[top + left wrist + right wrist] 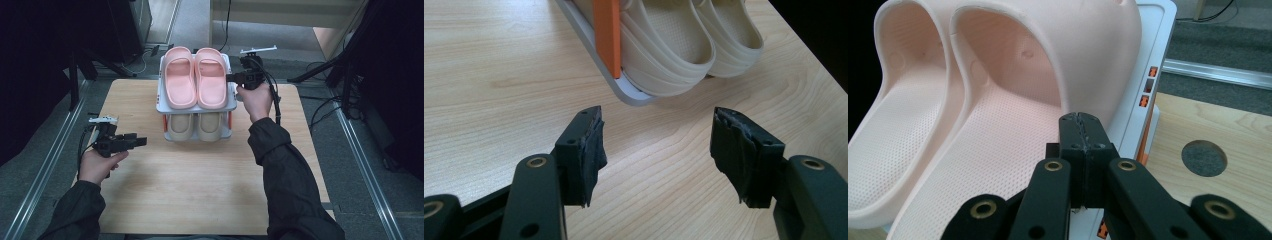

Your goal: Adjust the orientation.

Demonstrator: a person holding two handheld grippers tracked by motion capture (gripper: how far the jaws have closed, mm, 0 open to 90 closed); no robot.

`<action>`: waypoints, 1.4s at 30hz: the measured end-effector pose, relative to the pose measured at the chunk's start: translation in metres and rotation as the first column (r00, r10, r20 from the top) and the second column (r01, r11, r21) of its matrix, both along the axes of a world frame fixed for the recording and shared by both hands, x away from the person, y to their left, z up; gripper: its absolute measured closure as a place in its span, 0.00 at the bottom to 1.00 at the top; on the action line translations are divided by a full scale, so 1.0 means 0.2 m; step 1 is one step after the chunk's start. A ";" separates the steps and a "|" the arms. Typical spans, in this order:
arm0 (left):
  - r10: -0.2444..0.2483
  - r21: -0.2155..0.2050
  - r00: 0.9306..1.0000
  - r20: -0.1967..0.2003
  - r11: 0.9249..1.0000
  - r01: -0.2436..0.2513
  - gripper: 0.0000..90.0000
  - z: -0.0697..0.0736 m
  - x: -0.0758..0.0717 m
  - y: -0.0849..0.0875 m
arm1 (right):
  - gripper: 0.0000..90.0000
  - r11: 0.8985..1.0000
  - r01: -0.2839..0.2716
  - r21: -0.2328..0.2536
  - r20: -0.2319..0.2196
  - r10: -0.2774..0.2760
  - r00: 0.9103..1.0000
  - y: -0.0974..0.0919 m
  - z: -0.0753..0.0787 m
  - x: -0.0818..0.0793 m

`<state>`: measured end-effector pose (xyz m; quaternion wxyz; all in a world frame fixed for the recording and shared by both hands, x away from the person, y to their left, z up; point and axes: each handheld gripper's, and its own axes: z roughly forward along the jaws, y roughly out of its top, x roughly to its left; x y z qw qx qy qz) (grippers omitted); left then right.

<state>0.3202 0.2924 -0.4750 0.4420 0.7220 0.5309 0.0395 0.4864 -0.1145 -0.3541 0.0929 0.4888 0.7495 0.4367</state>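
Right gripper [1083,125]: jaws pressed flat together with nothing between them, tips at the right edge of the shoe rack's upper shelf [1153,55], against the outer side of the nearer pink slipper [1013,125].
Right hand [256,100]: raised beside the rack's right side, gripper pointing left toward the shelf; dark sleeve runs back to the bottom of the high view.
Left gripper [656,150]: jaws spread wide, only bare tabletop between the pads [591,150].
Left hand [100,165]: low at the table's left edge, gripper pointing right, well apart from the rack.
Pink slippers [195,77]: a pair side by side on the upper shelf, toes away from the person.
Beige slippers [684,45]: a pair on the lower shelf [624,90], ahead of the left gripper's jaws, not touching them; an orange post [606,35] stands at that shelf's corner.
Table [200,185]: pale wood grain, the rack at its far middle.
Room: grey floor, metal rails [45,170] along both sides, dark stands and cables [325,105] around.
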 end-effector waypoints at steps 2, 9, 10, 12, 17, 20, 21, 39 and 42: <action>0.000 0.000 1.000 0.000 1.000 0.000 0.43 0.00 0.00 0.00 | 1.00 1.000 0.000 0.002 -0.001 0.000 1.000 0.00 0.00 0.00; -0.002 -0.002 1.000 -0.002 1.000 0.002 0.43 0.00 0.00 0.00 | 1.00 1.000 -0.009 0.012 0.022 0.008 1.000 0.01 -0.01 -0.03; -0.002 -0.002 1.000 -0.002 1.000 0.002 0.43 0.00 0.00 0.00 | 1.00 1.000 -0.009 0.012 0.022 0.008 1.000 0.01 -0.01 -0.03; -0.001 -0.003 1.000 -0.001 1.000 0.001 0.43 0.00 0.00 0.00 | 1.00 1.000 -0.005 0.012 0.020 0.005 1.000 0.00 -0.02 -0.03; -0.003 -0.001 1.000 -0.005 1.000 0.003 0.43 0.00 0.01 0.00 | 0.99 1.000 -0.013 0.010 0.029 0.013 1.000 -0.03 -0.02 -0.05; -0.004 -0.001 1.000 -0.005 1.000 0.004 0.42 -0.01 0.01 0.00 | 0.99 1.000 -0.014 0.016 0.042 0.014 0.999 -0.06 -0.01 -0.08; -0.006 0.000 1.000 -0.003 1.000 0.006 0.42 -0.01 0.01 0.00 | 0.99 1.000 -0.018 0.020 0.044 0.017 0.999 -0.07 -0.01 -0.09; -0.043 0.002 0.999 -0.011 0.999 0.043 0.42 -0.01 0.09 -0.07 | 0.77 0.996 -0.080 0.048 0.067 0.077 0.995 -0.31 -0.13 -0.36; -0.049 -0.003 0.999 -0.008 0.999 0.049 0.41 -0.02 0.10 -0.09 | 0.74 0.994 -0.091 0.055 0.079 0.086 0.993 -0.34 -0.19 -0.43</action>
